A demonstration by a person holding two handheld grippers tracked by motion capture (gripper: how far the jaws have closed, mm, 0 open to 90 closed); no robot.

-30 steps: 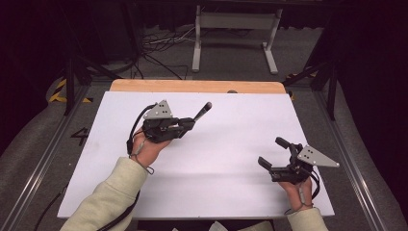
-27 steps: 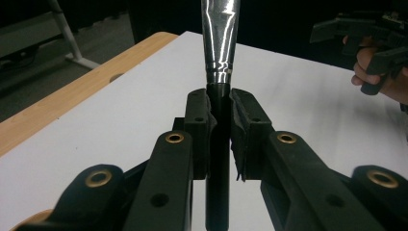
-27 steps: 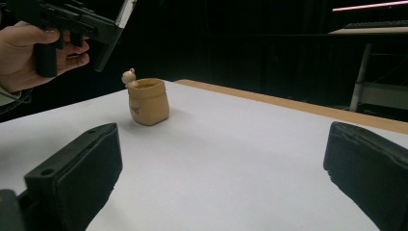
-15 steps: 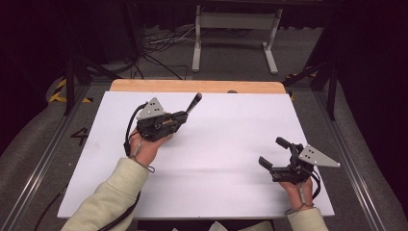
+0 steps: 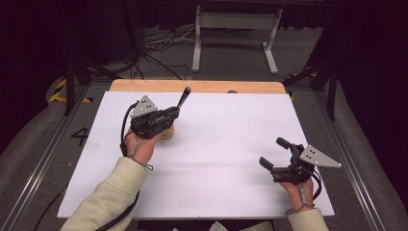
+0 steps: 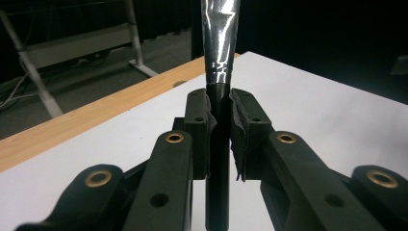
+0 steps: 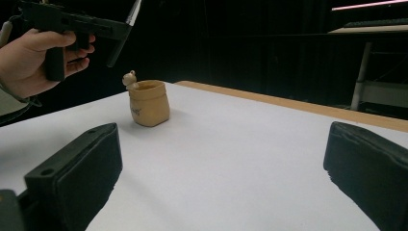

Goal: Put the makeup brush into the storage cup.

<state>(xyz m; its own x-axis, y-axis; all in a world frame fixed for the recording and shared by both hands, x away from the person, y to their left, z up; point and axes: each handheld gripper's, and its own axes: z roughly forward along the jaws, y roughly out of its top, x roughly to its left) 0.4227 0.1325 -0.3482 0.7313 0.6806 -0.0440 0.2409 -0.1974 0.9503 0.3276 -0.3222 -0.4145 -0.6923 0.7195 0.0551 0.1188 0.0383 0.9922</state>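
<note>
1. White sheet (image 5: 216, 159) is covering the tabletop centre.
2. Wooden table edge (image 5: 202, 86) is showing at 12 o'clock of the sheet.
3. Grey metal stand (image 5: 235, 33) is standing on the floor at 12 o'clock.
4. Cables (image 5: 154, 48) are lying at 11 o'clock.

**Little to read on the table**

The small tan pot (image 7: 148, 103) carries a faint dark mark low on its front, too small to make out. On the grey floor left of the white table (image 5: 231, 144) a dark painted figure (image 5: 79, 136) resembles a 4. Nothing else legible.
</note>
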